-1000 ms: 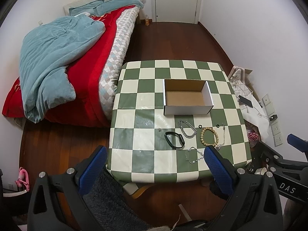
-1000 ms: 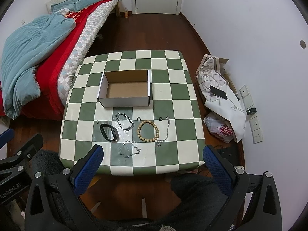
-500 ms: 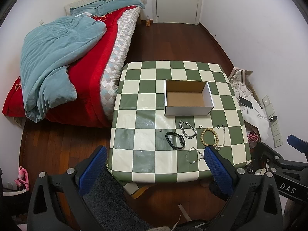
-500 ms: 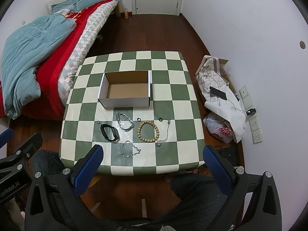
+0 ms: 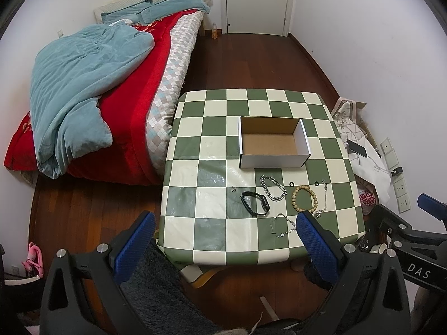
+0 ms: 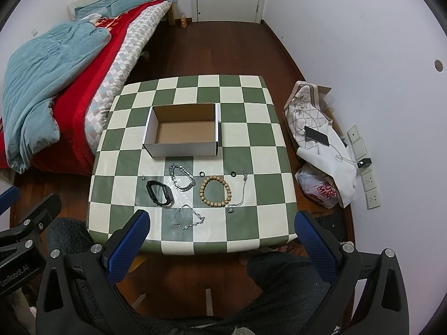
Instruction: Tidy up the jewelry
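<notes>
An open white cardboard box (image 5: 272, 145) (image 6: 183, 132) sits empty on the green-and-cream checkered table (image 5: 195, 189) (image 6: 265, 145). In front of it lie a black band (image 5: 254, 202) (image 6: 159, 192), a chunky silver chain (image 5: 273, 187) (image 6: 182, 179), a wooden bead bracelet (image 5: 305, 198) (image 6: 215, 191), a thin silver chain (image 5: 282, 226) (image 6: 190, 217), another thin chain (image 6: 240, 191) and two small dark rings (image 6: 201, 173). My left gripper (image 5: 223, 240) and right gripper (image 6: 222, 234) both hang open, high above the table's near edge, holding nothing.
A bed (image 5: 92, 89) with a teal blanket and red cover stands left of the table. Bags, a phone and wall sockets (image 6: 321, 150) crowd the floor on the right. A person's dark fuzzy trousers (image 6: 279, 284) show below. A door (image 5: 257, 0) is at the back.
Both views have shifted only slightly; the table sits a touch lower in the left wrist view. The jewelry and box have not moved, and both grippers stay open.
</notes>
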Action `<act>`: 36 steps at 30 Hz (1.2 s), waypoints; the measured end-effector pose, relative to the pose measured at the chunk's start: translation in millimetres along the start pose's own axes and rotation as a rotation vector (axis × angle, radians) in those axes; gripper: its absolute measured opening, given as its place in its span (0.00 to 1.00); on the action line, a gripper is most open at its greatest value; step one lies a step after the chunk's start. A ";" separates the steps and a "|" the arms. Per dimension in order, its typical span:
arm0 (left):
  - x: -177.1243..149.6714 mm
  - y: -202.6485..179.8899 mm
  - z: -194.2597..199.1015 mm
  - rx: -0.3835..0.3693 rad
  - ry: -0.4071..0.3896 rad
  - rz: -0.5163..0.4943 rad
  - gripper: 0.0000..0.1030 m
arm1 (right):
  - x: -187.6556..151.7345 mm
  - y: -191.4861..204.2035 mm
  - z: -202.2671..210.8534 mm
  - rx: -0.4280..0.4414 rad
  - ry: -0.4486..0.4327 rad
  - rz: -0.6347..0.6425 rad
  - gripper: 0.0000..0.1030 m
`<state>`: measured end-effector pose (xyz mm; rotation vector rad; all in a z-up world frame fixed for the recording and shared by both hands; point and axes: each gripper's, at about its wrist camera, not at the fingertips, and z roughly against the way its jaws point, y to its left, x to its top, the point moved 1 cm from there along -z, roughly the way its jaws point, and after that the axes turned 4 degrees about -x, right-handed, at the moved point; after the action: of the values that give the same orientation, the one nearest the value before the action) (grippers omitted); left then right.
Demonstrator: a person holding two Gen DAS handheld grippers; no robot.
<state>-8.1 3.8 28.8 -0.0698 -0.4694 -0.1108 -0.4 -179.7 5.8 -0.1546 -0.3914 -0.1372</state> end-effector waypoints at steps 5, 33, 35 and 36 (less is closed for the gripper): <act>1.1 0.9 2.2 -0.002 -0.003 0.002 1.00 | 2.1 -1.4 1.8 -0.001 -0.004 -0.002 1.00; 4.1 2.3 -28.3 0.064 -0.022 -0.001 1.00 | 9.0 -26.8 -28.7 -0.021 -0.017 -0.081 1.00; 5.8 2.0 -47.0 0.103 -0.015 -0.010 1.00 | 10.1 -37.0 -47.2 -0.029 0.002 -0.113 1.00; 6.3 1.8 -55.9 0.119 -0.017 -0.015 1.00 | 10.5 -42.1 -56.5 -0.033 0.011 -0.129 1.00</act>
<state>22.7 -0.2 -18.1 0.0494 -0.4926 -0.0973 23.2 -232.0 -36.5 -0.1611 -0.3885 -0.2713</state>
